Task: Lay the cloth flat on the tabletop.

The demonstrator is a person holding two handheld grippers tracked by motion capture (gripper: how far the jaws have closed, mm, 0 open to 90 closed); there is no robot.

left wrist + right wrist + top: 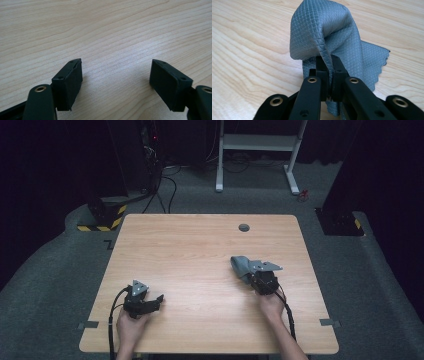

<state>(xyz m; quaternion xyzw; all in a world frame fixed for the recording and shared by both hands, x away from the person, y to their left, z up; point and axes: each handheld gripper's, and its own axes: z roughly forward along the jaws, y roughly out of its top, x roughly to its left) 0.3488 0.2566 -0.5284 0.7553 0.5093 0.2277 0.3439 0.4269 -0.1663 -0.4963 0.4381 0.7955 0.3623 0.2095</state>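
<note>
Grey-blue cloth w/ fine diamond-grid weave, matte, thin. It's being pinched at a fold, fabric bunching upward into a rounded hump above the pinch pt, one crease running down the middle into the pinch. A flat flap w/ zigzag-cut edge is spreading out to the right side in the right gripper view, lying against the wooden table. In the high view the cloth is sitting on the table's right half, approx mid-depth, crumpled, not spread out.
</note>
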